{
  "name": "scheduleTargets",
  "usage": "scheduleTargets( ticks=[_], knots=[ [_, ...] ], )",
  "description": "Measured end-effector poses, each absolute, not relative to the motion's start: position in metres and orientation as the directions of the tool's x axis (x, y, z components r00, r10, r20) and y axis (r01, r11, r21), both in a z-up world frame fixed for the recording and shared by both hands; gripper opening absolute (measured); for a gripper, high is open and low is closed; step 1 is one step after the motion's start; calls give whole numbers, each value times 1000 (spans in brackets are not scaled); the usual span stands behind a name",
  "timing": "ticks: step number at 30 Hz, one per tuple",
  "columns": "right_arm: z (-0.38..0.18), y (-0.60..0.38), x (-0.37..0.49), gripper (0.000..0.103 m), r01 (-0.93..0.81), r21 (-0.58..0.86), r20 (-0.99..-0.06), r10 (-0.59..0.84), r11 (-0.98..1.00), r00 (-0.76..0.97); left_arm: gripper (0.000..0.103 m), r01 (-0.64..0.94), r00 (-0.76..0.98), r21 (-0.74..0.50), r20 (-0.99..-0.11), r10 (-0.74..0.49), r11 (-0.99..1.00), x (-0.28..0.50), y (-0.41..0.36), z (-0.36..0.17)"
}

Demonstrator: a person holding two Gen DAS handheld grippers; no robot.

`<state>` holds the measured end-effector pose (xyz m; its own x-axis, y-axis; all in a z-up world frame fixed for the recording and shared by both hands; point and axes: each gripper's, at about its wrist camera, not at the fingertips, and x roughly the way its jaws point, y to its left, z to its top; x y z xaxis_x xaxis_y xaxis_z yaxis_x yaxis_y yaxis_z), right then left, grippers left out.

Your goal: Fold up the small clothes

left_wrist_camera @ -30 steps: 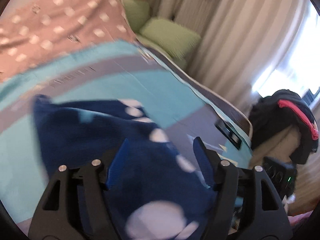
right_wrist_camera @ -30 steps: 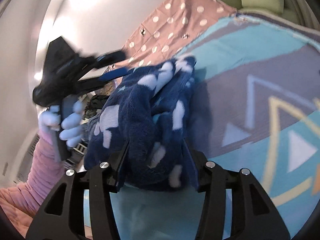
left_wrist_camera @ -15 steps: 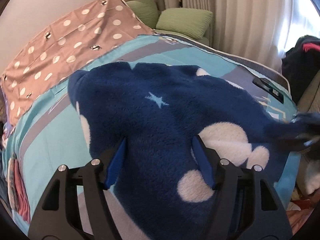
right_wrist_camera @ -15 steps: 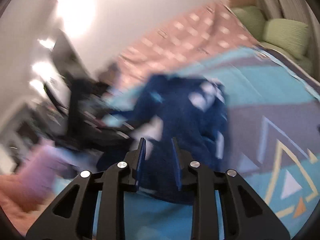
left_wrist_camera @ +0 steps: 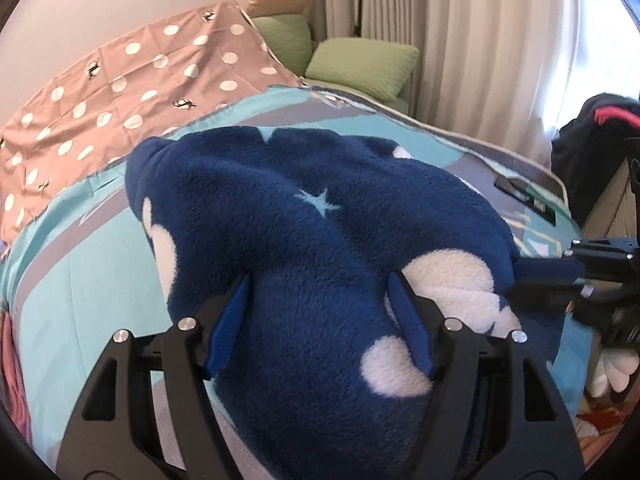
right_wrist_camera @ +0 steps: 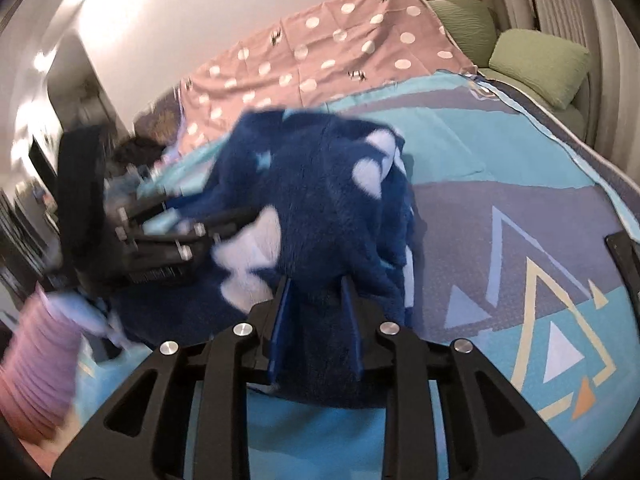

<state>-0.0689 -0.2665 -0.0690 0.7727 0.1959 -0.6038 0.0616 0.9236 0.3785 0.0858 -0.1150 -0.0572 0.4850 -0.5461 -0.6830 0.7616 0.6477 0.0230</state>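
Pale curtains (left_wrist_camera: 480, 60) and green cushions (left_wrist_camera: 360, 64) closed off the room behind the bed, and we took the turquoise bedspread (left_wrist_camera: 100, 280) as our landmark. In the left wrist view, the navy fleece garment (left_wrist_camera: 300, 232) lay heaped on the middle of that bedspread, with the pink dotted sheet (left_wrist_camera: 120, 80) beyond the bedspread's far edge. Our left gripper (left_wrist_camera: 320, 304) stood wide, its blue pads against a thick bunch of the fleece at the near end; we judged it a grip on that bulk. At the garment's right edge our other tool reached in from the side.

In the right wrist view the bedspread's grey band and triangle pattern (right_wrist_camera: 540, 320) lay bare to the right of the garment. Our right gripper (right_wrist_camera: 316, 296) had just closed and then eased slightly; its narrowed jaws pinched a fold of fleece between them. The left tool appeared blurred at the garment's left side, above a pink sleeve (right_wrist_camera: 36, 360).

From here we saw two risks. Plush fleece is thick and springy, so the wide left hold could slip as we lifted. And both holds sat on bunched cloth, not clean edges, so pulling apart might trap a crooked fold.
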Motion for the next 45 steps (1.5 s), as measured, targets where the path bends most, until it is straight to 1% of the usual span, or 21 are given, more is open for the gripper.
scheduleTargets(
  ticks=[2, 4, 6, 8, 9, 11, 13, 15, 17, 19, 21, 23, 25, 28, 32, 35, 37, 39, 40, 42, 45],
  knots=[
    [-59, -274, -72, 27, 93, 434, -563, 189, 896, 804, 70, 753, 477, -16, -676, -562, 657, 84, -105, -47],
    [-52, -279, -71, 27, 79, 491, -528, 224, 868, 819, 70, 759, 448, -75, -660, -603, 646, 80, -92, -36],
    [-51, -278, -64, 27, 58, 505, -535, 260, 861, 804, 70, 776, 429, -113, -627, -650, 621, 72, -77, -26],
    [-54, -268, -59, 27, 29, 455, -577, 270, 890, 771, 70, 781, 430, -121, -607, -669, 612, 58, -60, -23],
    [-57, -262, -57, 28, 40, 401, -610, 234, 915, 757, 70, 780, 433, -120, -605, -669, 614, 52, -54, -24],
    [-65, -258, -53, 29, 58, 354, -638, 195, 933, 745, 71, 766, 449, -111, -612, -651, 633, 41, -42, -34],
    [-70, -260, -51, 31, 72, 360, -635, 188, 930, 749, 71, 750, 466, -107, -613, -637, 652, 32, -31, -43],
    [-70, -260, -52, 31, 71, 369, -632, 194, 927, 751, 71, 736, 486, -116, -595, -640, 666, 18, -19, -51],
    [-68, -258, -53, 32, 65, 342, -637, 180, 938, 750, 72, 742, 460, -171, -574, -678, 648, 6, -6, -55],
    [-68, -256, -52, 33, 64, 325, -638, 169, 944, 752, 78, 759, 405, -226, -570, -714, 611, -2, -4, -59],
    [-68, -256, -52, 33, 67, 330, -637, 170, 941, 752, 79, 758, 423, -185, -590, -688, 625, -9, -11, -66],
    [-68, -256, -52, 34, 69, 332, -637, 170, 941, 752, 79, 727, 485, -80, -644, -592, 682, -8, -30, -79],
    [-68, -256, -52, 34, 71, 331, -637, 167, 941, 752, 79, 682, 546, 16, -676, -494, 732, -3, -47, -93],
    [-70, -256, -52, 34, 79, 320, -641, 155, 944, 752, 82, 627, 597, 106, -702, -388, 772, 5, -64, -111],
    [-77, -252, -48, 35, 101, 257, -663, 99, 961, 742, 82, 563, 603, 95, -727, -329, 821, 11, -39, -114],
    [-79, -250, -47, 35, 85, 262, -658, 113, 961, 745, 82, 547, 634, 145, -714, -296, 824, 2, -27, -113],
    [-79, -246, -46, 36, 83, 222, -654, 86, 971, 752, 82, 530, 669, 201, -695, -261, 824, -7, -33, -112],
    [-81, -245, -48, 37, 82, 204, -646, 71, 976, 760, 78, 531, 672, 204, -693, -262, 822, -10, -37, -111],
    [-82, -247, -49, 37, 80, 211, -641, 76, 974, 764, 74, 544, 664, 191, -694, -280, 817, -12, -36, -109],
    [-82, -251, -53, 38, 73, 219, -630, 85, 973, 772, 70, 580, 636, 152, -697, -329, 800, -16, -32, -103],
    [-78, -255, -57, 41, 71, 218, -626, 84, 973, 775, 70, 639, 580, 55, -690, -434, 767, -24, -24, -84]
  ],
)
